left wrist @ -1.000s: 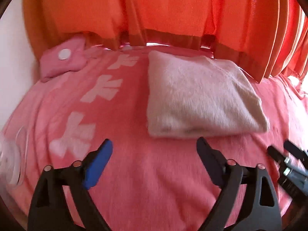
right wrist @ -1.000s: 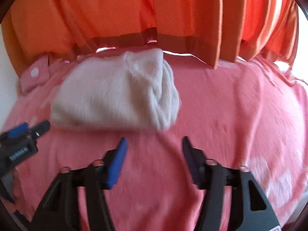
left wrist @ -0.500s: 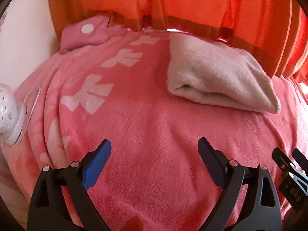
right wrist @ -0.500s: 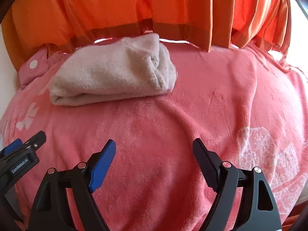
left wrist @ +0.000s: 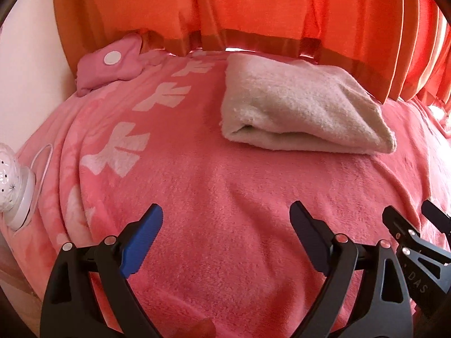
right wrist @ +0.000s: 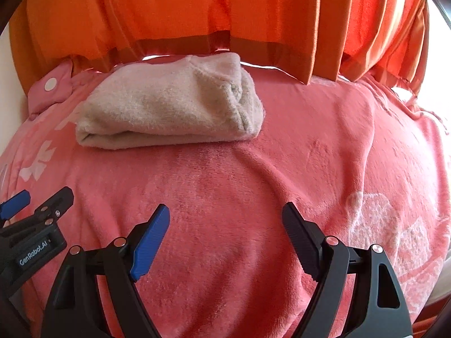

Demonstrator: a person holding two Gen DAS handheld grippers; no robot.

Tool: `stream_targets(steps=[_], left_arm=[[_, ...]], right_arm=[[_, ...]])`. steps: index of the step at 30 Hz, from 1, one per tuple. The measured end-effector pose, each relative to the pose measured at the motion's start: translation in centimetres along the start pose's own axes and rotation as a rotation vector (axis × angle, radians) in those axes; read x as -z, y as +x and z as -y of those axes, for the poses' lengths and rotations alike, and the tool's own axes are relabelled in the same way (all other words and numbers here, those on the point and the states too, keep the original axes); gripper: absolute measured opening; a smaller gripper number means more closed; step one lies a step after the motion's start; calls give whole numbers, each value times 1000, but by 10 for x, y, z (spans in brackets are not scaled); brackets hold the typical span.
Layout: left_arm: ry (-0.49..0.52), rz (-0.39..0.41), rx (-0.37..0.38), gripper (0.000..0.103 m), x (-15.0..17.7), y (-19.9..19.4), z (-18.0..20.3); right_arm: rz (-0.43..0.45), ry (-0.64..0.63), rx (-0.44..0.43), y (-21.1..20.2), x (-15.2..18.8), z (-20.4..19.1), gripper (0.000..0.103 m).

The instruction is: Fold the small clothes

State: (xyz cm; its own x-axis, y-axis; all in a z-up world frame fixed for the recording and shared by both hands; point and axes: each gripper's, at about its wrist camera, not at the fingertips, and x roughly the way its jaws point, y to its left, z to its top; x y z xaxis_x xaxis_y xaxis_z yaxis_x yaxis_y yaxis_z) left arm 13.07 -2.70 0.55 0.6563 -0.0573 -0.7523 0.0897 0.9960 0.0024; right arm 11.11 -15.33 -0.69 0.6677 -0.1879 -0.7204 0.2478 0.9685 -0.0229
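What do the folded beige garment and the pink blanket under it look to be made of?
Folded beige garment: looks like fuzzy knit or fleece, matte, with a nubby pile and thick soft folds. Pink blanket: apparently plush fleece, with short velvety nap, a faint sheen and pale printed motifs.

pink blanket point(left wrist: 225, 197) | on it: folded beige garment point(left wrist: 296, 107), pink pouch point(left wrist: 110, 67)

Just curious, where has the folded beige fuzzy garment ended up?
The folded beige fuzzy garment lies on the pink fleece blanket, far side, just below the orange curtain.
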Motion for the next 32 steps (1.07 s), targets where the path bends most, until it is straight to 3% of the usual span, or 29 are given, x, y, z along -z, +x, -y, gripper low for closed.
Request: stream_targets(steps=[12,16,32], left_arm=[[-9,-8,25,98,1,-1,2],[-6,5,-23,98,1,-4,3],[4,56,-46,98,3,-13,3]], right_arm=[[10,-21,15,-7,5,-10,79],[8,-15,18,-7,5,-9,79],[36,-26,42,-13,8,-16,79]])
